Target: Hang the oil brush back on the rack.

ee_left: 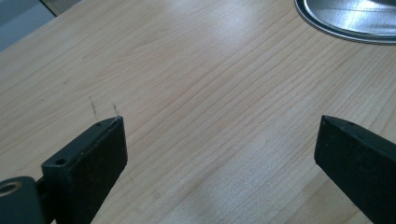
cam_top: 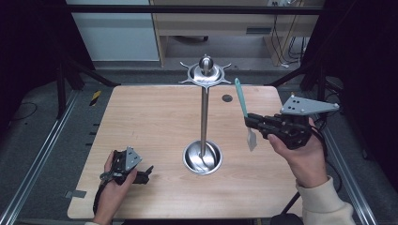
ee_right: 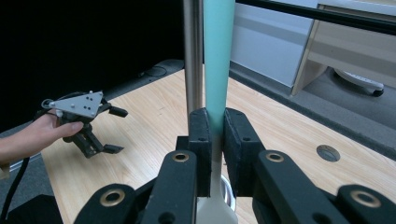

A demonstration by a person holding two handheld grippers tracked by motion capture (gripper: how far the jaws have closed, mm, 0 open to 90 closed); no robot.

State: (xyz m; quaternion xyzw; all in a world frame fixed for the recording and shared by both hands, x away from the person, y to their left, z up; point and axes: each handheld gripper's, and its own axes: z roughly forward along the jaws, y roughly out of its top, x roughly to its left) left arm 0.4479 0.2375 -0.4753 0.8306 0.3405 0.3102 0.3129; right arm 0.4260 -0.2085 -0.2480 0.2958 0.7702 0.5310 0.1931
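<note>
My black grippers (cam_top: 141, 176) (cam_top: 248, 120) carry grey three-cornered plates (cam_top: 307, 106) with screw holes; my right sleeve (cam_top: 326, 206) is cream.

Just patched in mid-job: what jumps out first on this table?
A tall steel stand rises from a round base at the table's centre, with a hooked crown on top. To its right, the right gripper is shut on a teal-handled spatula, held upright above the table. The left gripper rests open near the table's front left.
</note>
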